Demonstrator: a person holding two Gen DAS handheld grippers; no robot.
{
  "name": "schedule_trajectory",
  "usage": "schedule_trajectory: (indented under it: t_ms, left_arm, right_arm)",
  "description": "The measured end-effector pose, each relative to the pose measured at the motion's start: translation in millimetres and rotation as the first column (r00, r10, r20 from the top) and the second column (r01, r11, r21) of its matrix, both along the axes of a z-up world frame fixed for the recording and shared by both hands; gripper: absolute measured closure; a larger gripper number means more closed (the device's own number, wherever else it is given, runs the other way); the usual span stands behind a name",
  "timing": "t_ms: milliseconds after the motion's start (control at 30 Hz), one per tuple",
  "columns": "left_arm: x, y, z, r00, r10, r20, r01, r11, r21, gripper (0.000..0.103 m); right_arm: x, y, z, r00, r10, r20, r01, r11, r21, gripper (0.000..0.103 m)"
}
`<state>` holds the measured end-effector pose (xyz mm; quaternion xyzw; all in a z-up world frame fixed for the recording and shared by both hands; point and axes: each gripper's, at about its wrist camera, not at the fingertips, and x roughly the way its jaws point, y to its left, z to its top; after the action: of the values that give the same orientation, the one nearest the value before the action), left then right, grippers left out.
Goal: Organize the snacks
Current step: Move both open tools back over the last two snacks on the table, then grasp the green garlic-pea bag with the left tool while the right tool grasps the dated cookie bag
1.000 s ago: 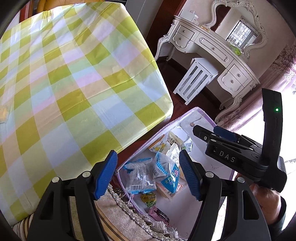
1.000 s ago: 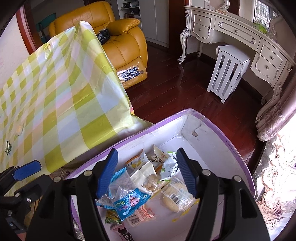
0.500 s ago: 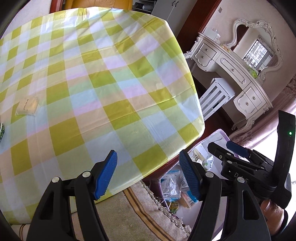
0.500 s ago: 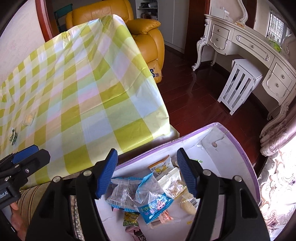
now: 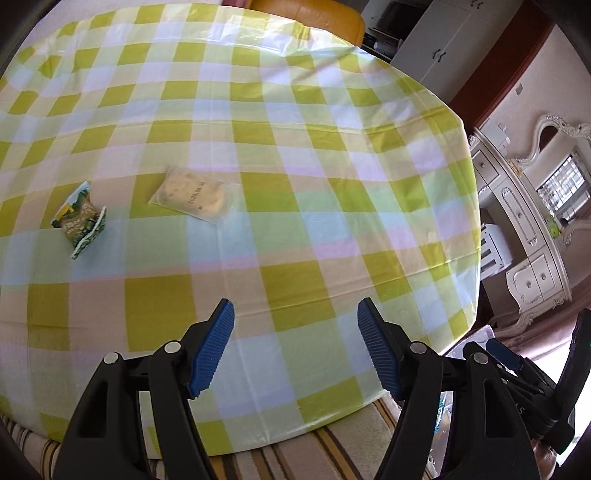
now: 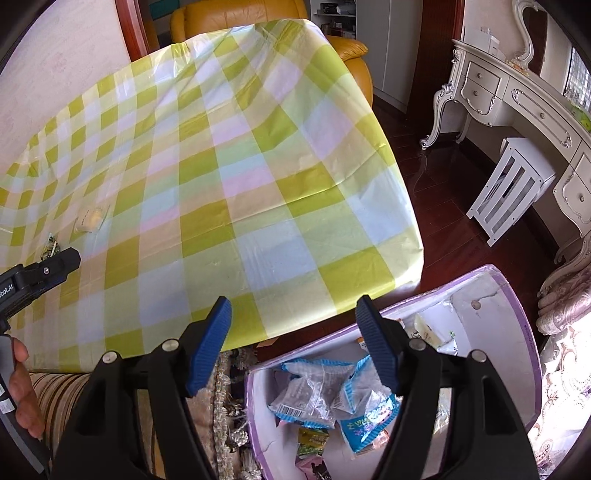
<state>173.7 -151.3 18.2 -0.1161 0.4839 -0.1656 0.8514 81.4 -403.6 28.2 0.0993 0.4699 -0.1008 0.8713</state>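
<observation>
Two snacks lie on the checked tablecloth point(image 5: 295, 206): a clear packet with a round biscuit point(image 5: 192, 194) and a green packet point(image 5: 79, 218) to its left. They show small in the right wrist view, the biscuit packet point(image 6: 90, 219) and the green packet point(image 6: 51, 249). My left gripper point(image 5: 295, 349) is open and empty above the table's near edge. My right gripper point(image 6: 293, 343) is open and empty above the near rim of the purple-edged white box point(image 6: 517, 306), which holds several snack packets point(image 6: 332, 395).
The table's right edge drops to a dark wooden floor point(image 6: 443, 206). A white stool point(image 6: 509, 188) and an ornate white dressing table point(image 6: 524, 96) stand at the right. A yellow armchair point(image 6: 258, 11) is behind the table. A striped, fringed seat point(image 6: 218, 406) lies under the grippers.
Both grippers have swung left and up from the box toward the table. The left view now shows the two packets on the cloth; the box has slid out of it.
</observation>
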Motion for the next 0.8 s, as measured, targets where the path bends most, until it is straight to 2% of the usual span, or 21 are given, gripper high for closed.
schedule_trajectory:
  t_ms: [167,400,633,800]
  left_arm:
    - [8,45,-4,0.993,0.115,-0.016,-0.116,0.993,-0.007,0.036]
    - [16,95,-9,0.97,0.241,-0.03,-0.241,0.97,-0.015,0.036]
    - [26,128,-17,0.949,0.309,-0.059,-0.311,0.95,-0.024,0.037]
    - [36,139,-21,0.944,0.325,-0.066,-0.327,0.944,-0.031,0.04]
  right_arm:
    - [11,17,0,0.999,0.039,-0.002,-0.039,0.999,0.001,0.031]
    - [29,45,2,0.995,0.104,0.01,-0.104,0.995,-0.007,0.028]
    - [51,76,2,0.984,0.176,0.015,-0.176,0.984,-0.027,0.027]
    - [65,97,4,0.968,0.247,0.031,-0.247,0.969,0.0,0.027]
